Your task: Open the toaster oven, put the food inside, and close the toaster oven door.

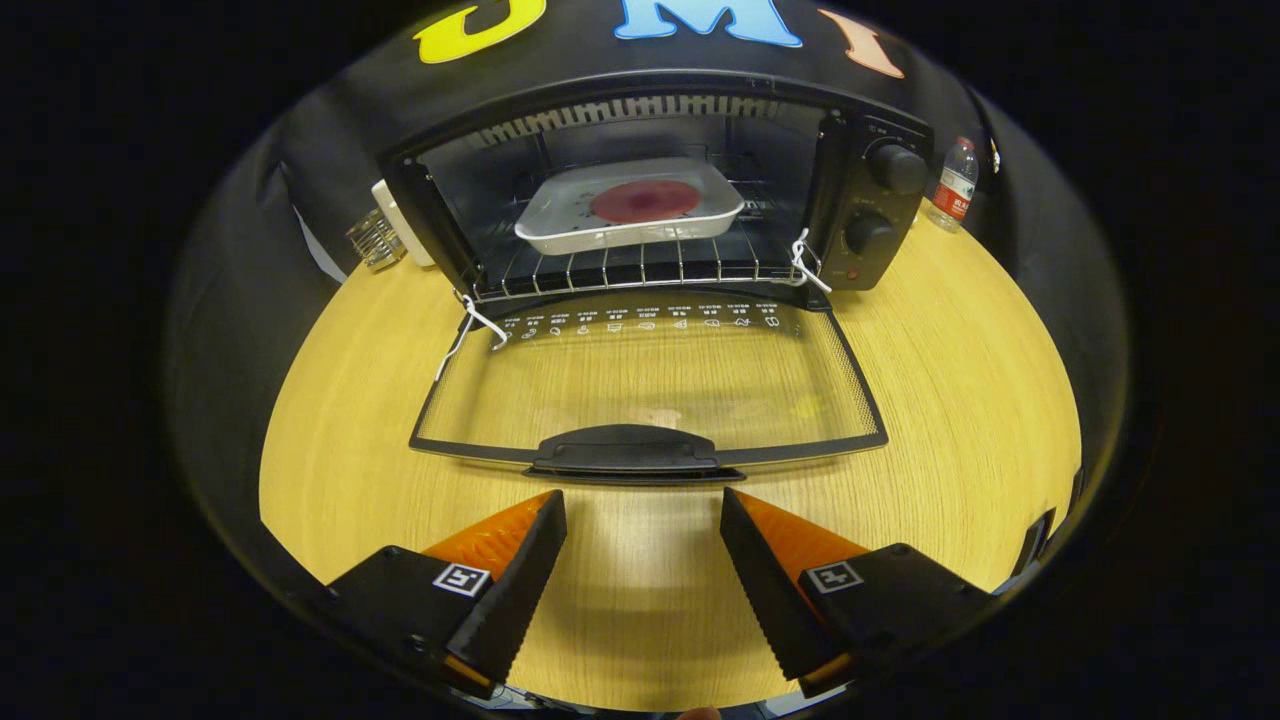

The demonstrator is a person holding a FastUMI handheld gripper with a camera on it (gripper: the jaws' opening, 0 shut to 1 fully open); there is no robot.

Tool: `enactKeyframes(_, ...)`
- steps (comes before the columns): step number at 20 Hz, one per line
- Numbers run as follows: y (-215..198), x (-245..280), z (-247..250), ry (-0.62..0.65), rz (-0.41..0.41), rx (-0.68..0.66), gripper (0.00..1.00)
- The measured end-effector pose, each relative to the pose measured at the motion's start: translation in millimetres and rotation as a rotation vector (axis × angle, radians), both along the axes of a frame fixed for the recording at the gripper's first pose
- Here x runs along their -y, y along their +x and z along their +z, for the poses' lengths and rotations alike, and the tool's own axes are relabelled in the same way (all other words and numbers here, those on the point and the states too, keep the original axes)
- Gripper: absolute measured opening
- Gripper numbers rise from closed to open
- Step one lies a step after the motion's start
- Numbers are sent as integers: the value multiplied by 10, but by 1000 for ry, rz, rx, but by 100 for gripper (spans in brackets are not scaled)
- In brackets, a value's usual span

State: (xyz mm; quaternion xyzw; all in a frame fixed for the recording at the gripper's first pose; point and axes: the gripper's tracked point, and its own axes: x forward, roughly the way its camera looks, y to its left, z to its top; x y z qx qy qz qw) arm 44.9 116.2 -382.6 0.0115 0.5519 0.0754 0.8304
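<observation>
Wooden table [950,400] under everything. Toaster oven [650,190] sits at the table's far side, black body, its glass door [650,385] dropped fully open and lying flat toward me, table grain visible through the glass. Door handle [622,450] at the door's near edge, the part of the oven closest to me. Wire rack [640,265] inside the oven cavity. White tray [630,205] sits on that rack, inside the oven, with a round reddish piece of food [645,200] in its middle. Two control knobs [895,168] stacked on the oven's right panel. Plastic bottle [955,185] just right of the oven. White power strip [400,220] just left of the oven, small glass [375,240] beside it. My gripper [643,520] is just short of the door handle, fingers spread wide, nothing between them, not touching the handle.
</observation>
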Motion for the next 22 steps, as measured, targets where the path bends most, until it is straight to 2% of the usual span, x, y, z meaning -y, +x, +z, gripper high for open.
enactKeyframes(9, 4, 50, -105, -96, 53, 7, 96)
enactKeyframes(22, 38, 38, 406, -86, 29, 208, 96)
